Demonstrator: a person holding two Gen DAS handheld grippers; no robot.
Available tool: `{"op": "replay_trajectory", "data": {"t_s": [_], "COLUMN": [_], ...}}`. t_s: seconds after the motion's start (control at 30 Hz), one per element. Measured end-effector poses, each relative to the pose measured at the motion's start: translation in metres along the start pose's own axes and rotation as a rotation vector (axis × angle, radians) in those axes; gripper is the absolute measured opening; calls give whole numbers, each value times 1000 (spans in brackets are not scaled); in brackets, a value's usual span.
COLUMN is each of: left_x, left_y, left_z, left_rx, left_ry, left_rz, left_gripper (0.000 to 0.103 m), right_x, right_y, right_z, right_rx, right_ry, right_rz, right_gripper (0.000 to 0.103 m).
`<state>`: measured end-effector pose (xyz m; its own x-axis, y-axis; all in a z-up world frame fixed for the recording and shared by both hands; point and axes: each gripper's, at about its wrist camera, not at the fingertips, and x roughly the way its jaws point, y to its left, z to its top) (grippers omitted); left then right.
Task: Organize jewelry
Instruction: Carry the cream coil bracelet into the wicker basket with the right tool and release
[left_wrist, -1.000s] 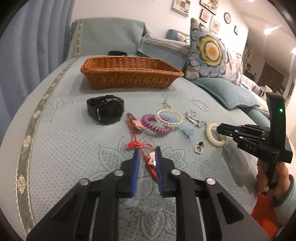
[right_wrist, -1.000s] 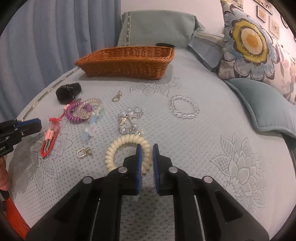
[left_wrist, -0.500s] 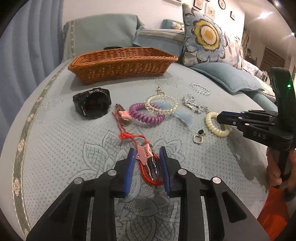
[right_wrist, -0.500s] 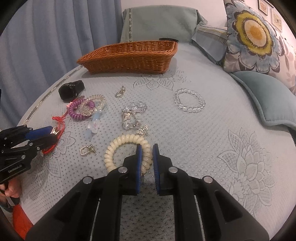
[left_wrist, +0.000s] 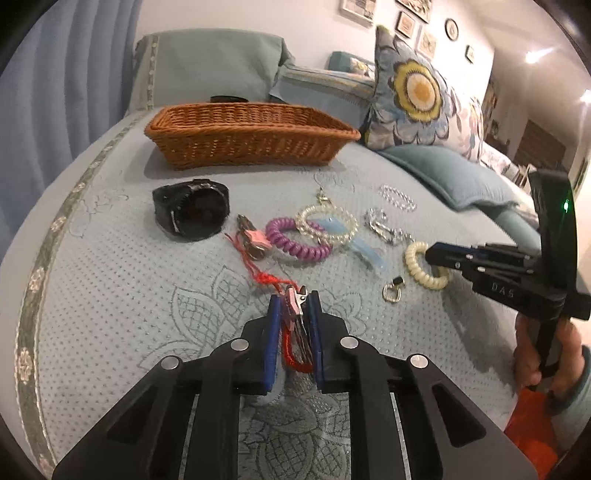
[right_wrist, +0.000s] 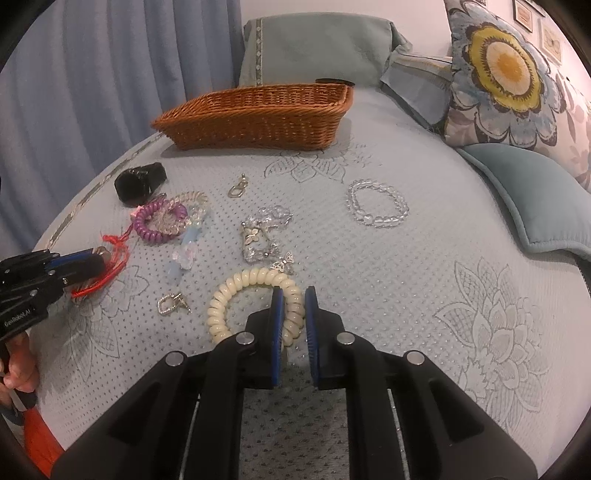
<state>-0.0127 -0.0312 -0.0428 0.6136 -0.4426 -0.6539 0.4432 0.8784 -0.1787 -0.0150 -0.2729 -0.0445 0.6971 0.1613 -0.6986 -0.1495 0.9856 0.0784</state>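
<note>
A quilted pale-blue bed cover (right_wrist: 388, 295) carries the scattered jewelry, with a wicker basket (left_wrist: 247, 134) at the far side. The left gripper (left_wrist: 293, 314) is closing on a red cord charm (left_wrist: 291, 321) that sits between its pads; the right gripper (right_wrist: 293, 314) is clamped on the near edge of a cream coil bracelet (right_wrist: 255, 299). Both pieces look light. The cord is limp and will likely dangle, so hold it by its metal clip. The coil is springy and smooth, so it may squirm; pinch across one loop.
</note>
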Motion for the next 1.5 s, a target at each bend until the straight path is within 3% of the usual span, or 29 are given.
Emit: {"op": "replay_trajectory", "data": {"t_s": [0.3, 0.33, 0.4, 0.43, 0.5, 0.63, 0.93, 1.13, 1.27, 1.5], "left_x": [-33, -35, -31, -28, -18, -14, -31, -43, -27, 39], "left_y": [22, 24, 11, 9, 14, 21, 6, 7, 16, 49], "left_z": [9, 9, 9, 9, 7, 9, 20, 73, 121, 189], "left_rx": [-170, -184, -100, -94, -166, -202, -137, -93, -76, -115], "left_ry": [-176, -194, -199, -191, -173, -186, -222, -279, -299, -222], "left_rz": [-161, -134, 45, 44, -63, -98, -92, -91, -63, -46], "left_gripper": [10, 10, 10, 10, 10, 10, 10, 10, 10, 10], "right_x": [-14, -13, -14, -15, -15, -15, -32, -41, -28, 47], "right_y": [-4, -3, 1, 3, 5, 5, -3, 8, 19, 17], "right_z": [5, 5, 5, 5, 5, 4, 14, 60, 114, 201], "right_rx": [28, 23, 7, -3, -18, -18, 52, 18, -26, -10], "right_ry": [-75, -71, -81, -86, -90, -91, -155, -233, -270, -187], "right_rz": [16, 11, -22, -26, -36, -37, 41, 60, 64, 59], "right_gripper": [10, 10, 10, 10, 10, 10, 10, 10, 10, 10]}}
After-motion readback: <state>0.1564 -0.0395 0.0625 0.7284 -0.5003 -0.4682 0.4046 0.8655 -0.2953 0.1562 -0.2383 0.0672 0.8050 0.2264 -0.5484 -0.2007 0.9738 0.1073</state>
